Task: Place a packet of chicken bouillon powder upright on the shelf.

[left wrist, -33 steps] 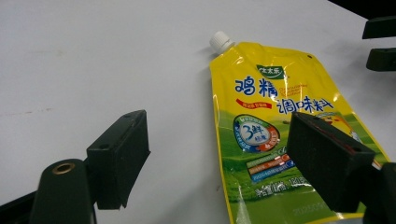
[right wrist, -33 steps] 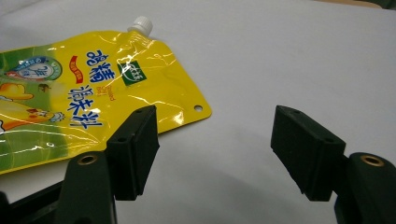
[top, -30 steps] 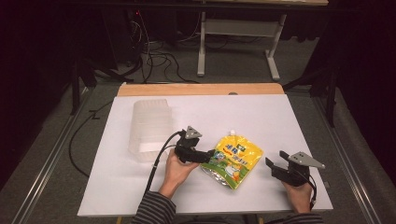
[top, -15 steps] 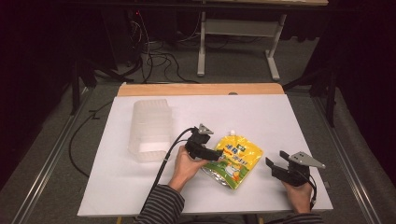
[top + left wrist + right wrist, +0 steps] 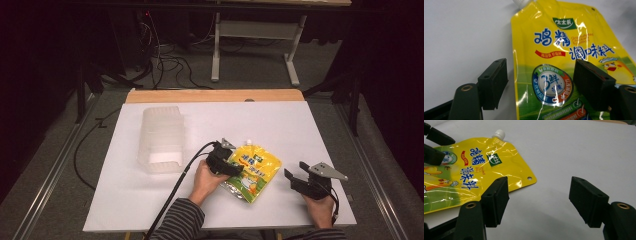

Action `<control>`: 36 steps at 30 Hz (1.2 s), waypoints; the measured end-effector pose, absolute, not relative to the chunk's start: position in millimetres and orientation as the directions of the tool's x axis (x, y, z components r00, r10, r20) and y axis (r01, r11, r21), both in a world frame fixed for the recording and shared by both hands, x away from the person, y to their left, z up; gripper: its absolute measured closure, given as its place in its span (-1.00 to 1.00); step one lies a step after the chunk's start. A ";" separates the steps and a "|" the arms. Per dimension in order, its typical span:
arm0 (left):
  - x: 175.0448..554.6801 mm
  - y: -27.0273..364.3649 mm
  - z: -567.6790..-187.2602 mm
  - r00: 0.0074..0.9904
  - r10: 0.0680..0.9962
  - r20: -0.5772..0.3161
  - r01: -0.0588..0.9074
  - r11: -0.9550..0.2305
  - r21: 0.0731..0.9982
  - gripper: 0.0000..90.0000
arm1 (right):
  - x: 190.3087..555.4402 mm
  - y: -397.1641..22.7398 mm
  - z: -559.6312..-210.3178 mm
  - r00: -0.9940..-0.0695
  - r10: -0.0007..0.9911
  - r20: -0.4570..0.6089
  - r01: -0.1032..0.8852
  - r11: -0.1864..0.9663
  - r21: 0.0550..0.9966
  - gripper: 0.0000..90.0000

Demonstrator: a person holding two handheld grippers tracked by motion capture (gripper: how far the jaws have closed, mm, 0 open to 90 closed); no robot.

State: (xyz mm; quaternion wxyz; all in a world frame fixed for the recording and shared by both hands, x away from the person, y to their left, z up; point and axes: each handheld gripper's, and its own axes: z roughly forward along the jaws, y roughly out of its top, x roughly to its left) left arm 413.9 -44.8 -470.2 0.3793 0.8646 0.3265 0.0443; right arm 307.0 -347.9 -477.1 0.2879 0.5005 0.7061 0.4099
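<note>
A yellow and green spouted pouch (image 5: 255, 170) with a white cap lies flat on the white table (image 5: 300, 130), near its front. My left gripper (image 5: 234, 167) is open at the pouch's left side. In the left gripper view (image 5: 540, 80) one jaw stands over the bare table and the other over the pouch (image 5: 564, 50), so its left edge lies between them. My right gripper (image 5: 292, 182) is open to the right of the pouch, apart from it. Between its jaws (image 5: 541, 192) is only bare table, and the pouch (image 5: 474, 170) lies off to its left.
A clear plastic container (image 5: 161, 140) lies on the table's left half. A wooden strip (image 5: 215, 95) runs along the far edge. A black cable (image 5: 175, 195) trails from the left gripper toward the front. The left gripper's jaw tips (image 5: 435, 145) show at the right gripper view's upper left.
My left gripper has moved right and a little forward, from beside the pouch to straddling its left edge. The right gripper and the pouch have stayed put.
</note>
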 end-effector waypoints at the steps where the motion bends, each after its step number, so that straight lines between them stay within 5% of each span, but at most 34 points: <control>1: 412.6 -45.7 -469.5 0.783 0.600 -0.164 0.526 -0.497 0.690 -0.36 | 307.0 -348.2 -477.0 -0.330 0.944 0.009 0.473 0.157 0.867 -0.28; 8: 412.9 -46.1 -470.5 0.778 0.602 -0.181 0.541 -0.495 0.680 -0.34 | 306.8 -347.4 -477.1 -0.333 0.943 0.005 0.472 0.162 0.867 -0.28; 22: 411.0 -47.9 -470.1 0.761 0.631 -0.153 0.551 -0.503 0.666 0.08 | 307.1 -346.7 -477.1 -0.334 0.943 0.000 0.475 0.168 0.864 -0.28; 36: 414.5 -42.9 -467.8 0.758 0.628 -0.177 0.569 -0.503 0.651 0.73 | 306.7 -347.2 -477.1 -0.331 0.944 -0.001 0.469 0.165 0.868 -0.28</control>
